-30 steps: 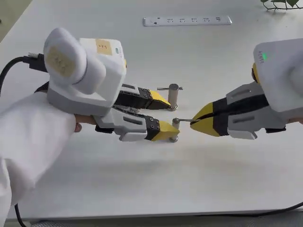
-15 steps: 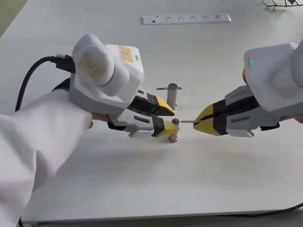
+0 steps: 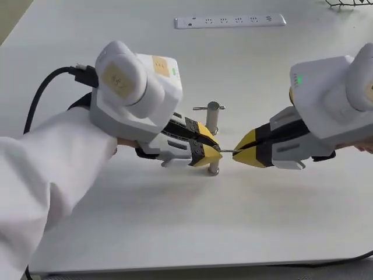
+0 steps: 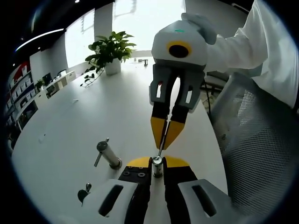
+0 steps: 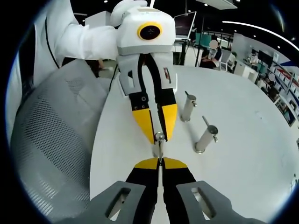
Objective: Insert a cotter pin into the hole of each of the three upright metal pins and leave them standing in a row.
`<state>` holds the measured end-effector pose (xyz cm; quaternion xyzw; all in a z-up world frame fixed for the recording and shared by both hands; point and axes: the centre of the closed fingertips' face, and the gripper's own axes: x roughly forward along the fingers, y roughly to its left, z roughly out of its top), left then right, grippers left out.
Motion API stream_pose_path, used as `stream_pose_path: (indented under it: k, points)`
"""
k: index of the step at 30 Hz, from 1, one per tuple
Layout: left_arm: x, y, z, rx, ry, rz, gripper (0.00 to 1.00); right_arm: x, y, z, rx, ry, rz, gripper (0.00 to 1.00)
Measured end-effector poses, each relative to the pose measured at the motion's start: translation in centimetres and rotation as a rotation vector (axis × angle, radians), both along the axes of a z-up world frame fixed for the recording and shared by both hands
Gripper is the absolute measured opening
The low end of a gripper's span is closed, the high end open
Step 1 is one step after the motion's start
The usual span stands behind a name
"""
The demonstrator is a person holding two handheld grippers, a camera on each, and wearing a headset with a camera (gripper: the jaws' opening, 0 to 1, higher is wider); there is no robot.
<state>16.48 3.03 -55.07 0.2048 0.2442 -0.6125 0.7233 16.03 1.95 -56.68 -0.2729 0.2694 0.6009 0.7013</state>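
Since the earlier frame the right gripper [image 3: 239,153], jaws pinching the cotter pin [image 3: 226,151], has brought its tip up to the metal pin [image 3: 214,170], which the left gripper [image 3: 208,150] clamps upright near the middle of the workbench [image 3: 175,233]. Insertion of this pin is in hand. Next the tip probably needs lining up with the hole, then a straight push.

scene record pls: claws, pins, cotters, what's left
left claw: shut on near pin, which stands upright on table
right claw: shut on cotter pin, level, tip at near pin's top
insertion: cannot tell if the tip is in the hole
other pins: both upright, a cotter through each
remaining: near pin
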Motion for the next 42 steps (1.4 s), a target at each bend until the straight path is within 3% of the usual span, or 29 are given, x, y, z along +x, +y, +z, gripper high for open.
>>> stream_pose_path:
  k: [10,21,24,32,34,42]
  points:
    - [-0.2,-0.1,-0.1,-0.003,0.008,0.009,0.07,0.1,0.5,-0.5,-0.019,0.007,0.007,0.0]
    - [-0.3,-0.5,-0.1,-0.007,0.011,0.007,0.07,0.4,1.5,-1.1,-0.075,-0.05,0.094,0.0]
    - [-0.4,-0.5,-0.1,-0.009,0.014,0.009,0.07,0.6,1.5,-0.6,-0.042,-0.058,0.083,0.14]
    - [-0.3,-0.6,-0.2,-0.011,0.016,0.011,0.07,0.1,0.3,-0.4,-0.057,-0.033,0.084,0.0]
    - [-0.3,-0.6,-0.2,-0.011,0.015,0.011,0.07,0.2,0.7,-0.1,-0.027,-0.035,0.083,0.0]
    - [-0.2,-0.7,-0.3,-0.015,0.024,0.023,0.07,0.1,1.3,0.4,-0.027,-0.018,0.06,0.0]
